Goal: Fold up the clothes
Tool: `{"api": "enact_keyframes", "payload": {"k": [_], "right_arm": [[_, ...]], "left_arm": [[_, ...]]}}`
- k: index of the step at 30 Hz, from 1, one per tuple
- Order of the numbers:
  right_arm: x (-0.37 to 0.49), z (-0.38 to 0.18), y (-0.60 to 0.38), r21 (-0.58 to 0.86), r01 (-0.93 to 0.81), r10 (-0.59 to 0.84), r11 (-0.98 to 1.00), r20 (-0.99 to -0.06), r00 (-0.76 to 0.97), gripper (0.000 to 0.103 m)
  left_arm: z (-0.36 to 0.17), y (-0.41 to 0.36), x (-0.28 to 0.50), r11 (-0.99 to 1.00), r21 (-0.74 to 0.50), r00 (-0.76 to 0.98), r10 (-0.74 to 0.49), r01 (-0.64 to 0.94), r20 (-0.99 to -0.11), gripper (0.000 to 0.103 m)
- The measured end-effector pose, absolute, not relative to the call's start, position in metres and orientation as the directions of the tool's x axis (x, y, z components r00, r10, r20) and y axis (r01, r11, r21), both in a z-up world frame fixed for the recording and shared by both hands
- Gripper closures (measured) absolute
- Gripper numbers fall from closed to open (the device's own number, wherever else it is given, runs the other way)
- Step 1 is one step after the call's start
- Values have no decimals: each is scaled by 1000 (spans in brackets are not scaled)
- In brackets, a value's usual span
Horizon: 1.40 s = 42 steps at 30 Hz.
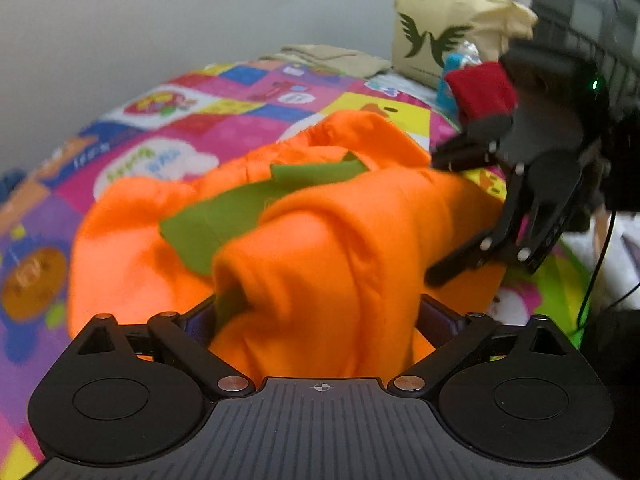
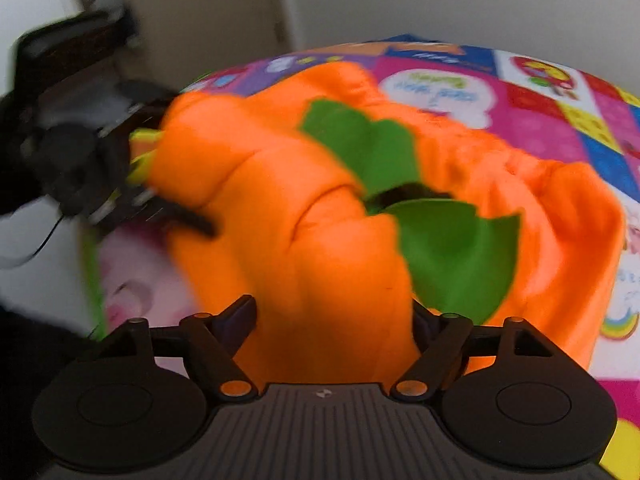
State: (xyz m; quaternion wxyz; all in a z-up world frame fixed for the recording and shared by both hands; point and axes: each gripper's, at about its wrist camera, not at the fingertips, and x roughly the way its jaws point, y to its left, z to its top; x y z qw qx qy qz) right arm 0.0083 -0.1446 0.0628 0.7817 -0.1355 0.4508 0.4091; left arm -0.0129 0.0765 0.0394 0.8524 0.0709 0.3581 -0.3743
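- While both my grippers are bunched into it, the orange fleece garment (image 1: pixel 320 248) sits heaped on the patchwork bedspread (image 1: pixel 224 92), soft and fuzzy, with jagged green felt leaves (image 2: pixel 452 256) at the collar.
- My left gripper (image 1: pixel 320 312) is clenched on a thick roll of the fleece.
- My right gripper (image 2: pixel 332 320) is clamped on another fold.
- A cream tote bag (image 1: pixel 444 28) has a dark bird print; the bedspread's lettering is too blurry to read, I think.
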Motion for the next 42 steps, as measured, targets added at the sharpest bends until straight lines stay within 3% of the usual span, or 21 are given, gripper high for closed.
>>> {"api": "enact_keyframes", "payload": {"k": [2,4,8,11,16,18,24,32,34,38,40,42], "right_arm": [[-6,70,-145,224,-778,549,587,-816,180,25],[-11,73,-146,301,-779,584,550,-805,101,25],[1,66,-151,232,-763,542,603,-821,179,24],[19,64,-158,176,-700,499,692,-817,288,24],[13,90,-169,90,-686,501,722,-751,429,19],[17,92,-171,18,-648,448,761,-738,505,19],[42,54,-168,-175,-538,244,825,-748,618,2],[40,52,-171,-225,-530,244,818,-698,674,0],[28,67,-177,-209,-533,284,820,-659,696,0],[11,94,-193,-17,-577,445,816,-618,648,0],[11,86,-198,61,-561,462,825,-645,609,0],[15,62,-199,51,-506,391,861,-702,596,0]], "left_arm": [[43,82,-20,699,-198,433,-612,687,-662,31],[53,88,-29,669,-257,389,-655,698,-647,36],[70,96,-46,633,-323,360,-710,704,-606,37],[63,92,-39,705,-275,419,-640,654,-645,37],[49,96,-6,751,-338,418,-617,568,-667,37],[49,99,7,751,-371,415,-627,546,-659,31],[44,98,32,828,-290,476,-523,479,-708,18],[84,115,15,827,-259,573,-539,499,-617,8],[82,114,18,840,-243,583,-518,486,-626,8],[58,102,31,871,-186,565,-444,456,-696,7],[49,98,33,887,-105,592,-383,449,-709,6],[46,98,36,894,-81,609,-363,440,-705,5]]}}
